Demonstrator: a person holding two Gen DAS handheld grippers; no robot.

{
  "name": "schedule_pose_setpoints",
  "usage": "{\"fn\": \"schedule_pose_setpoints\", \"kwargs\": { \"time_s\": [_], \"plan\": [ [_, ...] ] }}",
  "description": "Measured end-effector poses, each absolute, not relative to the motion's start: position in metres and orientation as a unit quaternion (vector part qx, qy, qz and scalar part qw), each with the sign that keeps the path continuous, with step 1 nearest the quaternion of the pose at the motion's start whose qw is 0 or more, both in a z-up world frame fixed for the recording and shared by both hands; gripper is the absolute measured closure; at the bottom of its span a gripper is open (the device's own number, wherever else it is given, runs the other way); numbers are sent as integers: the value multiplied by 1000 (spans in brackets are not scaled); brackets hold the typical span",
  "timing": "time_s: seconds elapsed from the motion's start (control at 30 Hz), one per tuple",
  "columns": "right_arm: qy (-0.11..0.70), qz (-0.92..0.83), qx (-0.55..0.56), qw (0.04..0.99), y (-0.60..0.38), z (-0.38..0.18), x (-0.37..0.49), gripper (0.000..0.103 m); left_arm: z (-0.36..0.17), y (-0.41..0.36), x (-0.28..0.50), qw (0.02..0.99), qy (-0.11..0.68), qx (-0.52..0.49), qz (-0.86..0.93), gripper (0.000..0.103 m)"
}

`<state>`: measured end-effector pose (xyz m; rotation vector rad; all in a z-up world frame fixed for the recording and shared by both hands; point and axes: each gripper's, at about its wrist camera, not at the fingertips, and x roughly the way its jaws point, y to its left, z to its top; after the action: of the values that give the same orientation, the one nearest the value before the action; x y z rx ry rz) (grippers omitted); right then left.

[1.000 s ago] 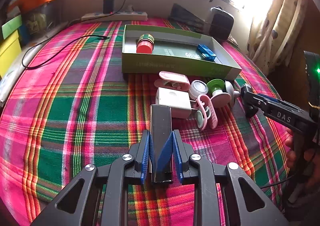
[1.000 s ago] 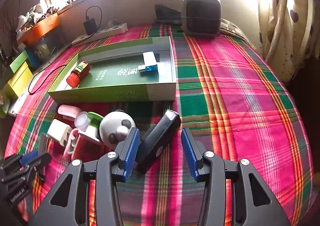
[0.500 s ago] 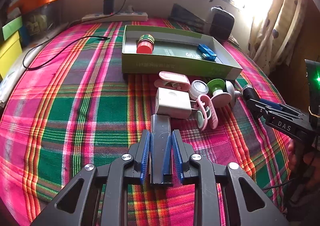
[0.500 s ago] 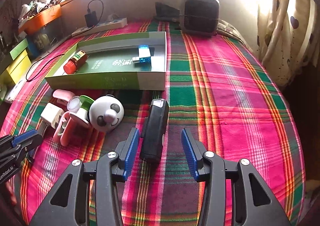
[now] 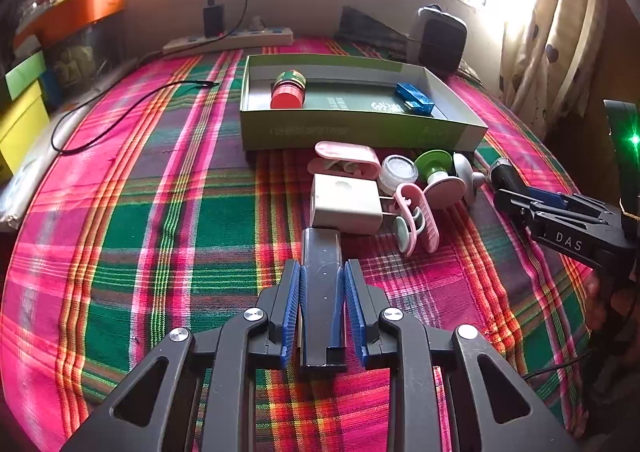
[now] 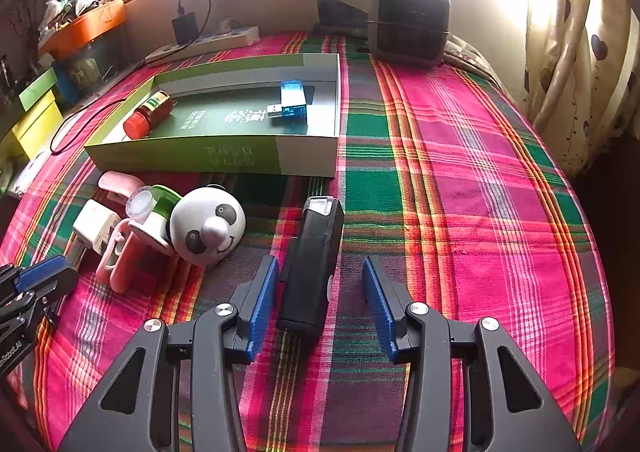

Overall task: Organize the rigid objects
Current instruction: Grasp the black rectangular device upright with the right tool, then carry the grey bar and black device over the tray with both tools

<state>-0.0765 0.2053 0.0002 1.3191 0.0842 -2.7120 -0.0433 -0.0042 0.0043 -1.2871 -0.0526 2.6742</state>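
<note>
Left tool [image 5: 322, 272]: jaws narrow, blue pads appear to press both long sides of a black bar [image 5: 321, 248]. The bar lies flat on the plaid cloth [image 5: 160, 232], in front of the green box [image 5: 360, 131] and off its left half, far end touching the white charger [image 5: 346, 203].

Right tool [image 6: 320, 264]: jaws apart, gripping nothing. A black flashlight [image 6: 312, 252] lies between the pads, close to the left one and clear of the right, lens end toward the green box, in front of its right corner.

Progress, judged: early.
- Stowed in the green box: red-capped bottle [image 5: 289, 89], on its side at the left end; blue USB stick [image 5: 414, 99], at the right end.
- Outstanding, heaped just in front of the box: white charger, pink clip [image 5: 348, 161], small clear jar [image 5: 398, 173], second pink clip [image 5: 416, 219], panda toy [image 6: 208, 226], plus the bar and the flashlight.

Description of goods:
- Black bar: slim, flat, glossy, square-ended; exact kind unclear.
- Flashlight: matte black, blocky, clear lens at one end, pale button on its side.
</note>
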Motion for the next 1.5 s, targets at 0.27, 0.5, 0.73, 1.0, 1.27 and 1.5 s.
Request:
{"fn": "schedule_pose_setpoints", "kwargs": {
  "time_s": [0.27,0.5,0.73,1.0,1.27,1.5],
  "plan": [
    [24,-898,433,69,206,1,-74,71,4,-5,-42,86,-19,-431,898,81],
    [16,-900,430,69,210,1,-72,78,4,-5,-42,85,-21,-431,898,81],
    [17,-901,427,73,209,3,-70,78,5,-5,-42,86,-21,-431,898,81],
    [18,-903,422,78,209,6,-68,78,12,-5,-39,86,-24,-424,901,81],
    [19,-906,413,84,208,12,-65,78,20,-5,-39,88,-28,-420,903,81],
    [20,-911,401,92,207,23,-63,78,33,-2,-40,93,-25,-405,909,81]
  ]
}}
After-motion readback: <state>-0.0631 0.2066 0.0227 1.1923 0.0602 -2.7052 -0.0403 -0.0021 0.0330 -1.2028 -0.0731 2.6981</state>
